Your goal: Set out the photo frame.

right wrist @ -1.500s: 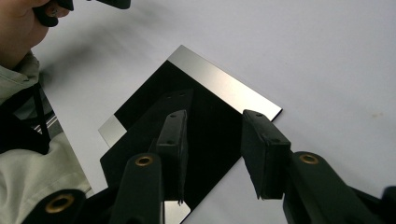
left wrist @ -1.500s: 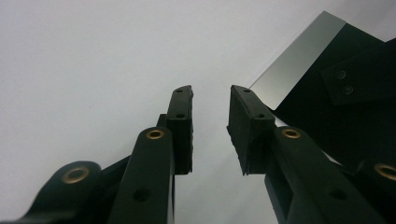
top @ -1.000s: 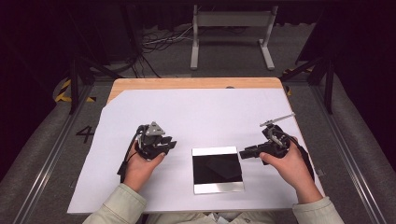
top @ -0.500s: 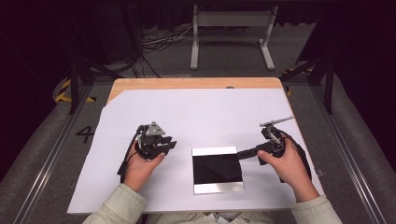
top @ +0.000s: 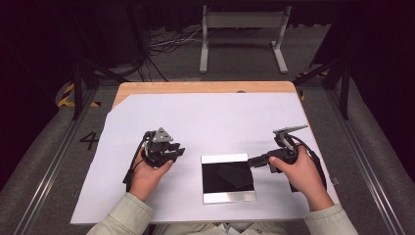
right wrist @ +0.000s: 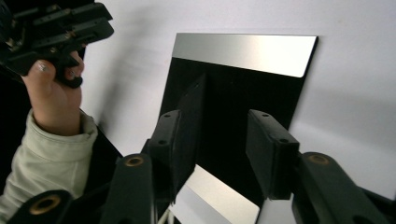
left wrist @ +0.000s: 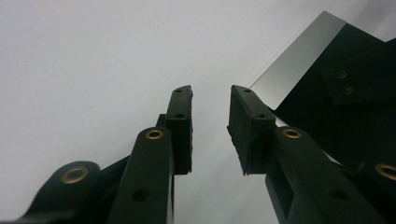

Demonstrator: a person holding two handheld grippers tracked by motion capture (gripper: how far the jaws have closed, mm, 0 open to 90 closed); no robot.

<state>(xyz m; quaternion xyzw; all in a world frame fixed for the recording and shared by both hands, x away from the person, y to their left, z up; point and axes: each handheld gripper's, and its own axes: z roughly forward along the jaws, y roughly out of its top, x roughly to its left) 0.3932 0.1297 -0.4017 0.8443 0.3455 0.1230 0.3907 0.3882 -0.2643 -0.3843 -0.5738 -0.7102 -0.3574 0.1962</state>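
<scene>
Right now the flat black panel (top: 228,177), with its silver strips along the near and far edges, lies on the white sheet (top: 205,122) between the two hands, close to the person's side of the table. The right gripper (top: 255,161) points at the panel's right edge; its jaws have just been opening, and in the right gripper view they stand spread above the dark face with nothing pinched between them. The left gripper (top: 177,152) rests just beside the panel's left edge, jaws likewise released and empty. Because the panel lies so flat and looks glossy, I judge a jaw could skid across it or push it sideways rather than get under an edge.
</scene>
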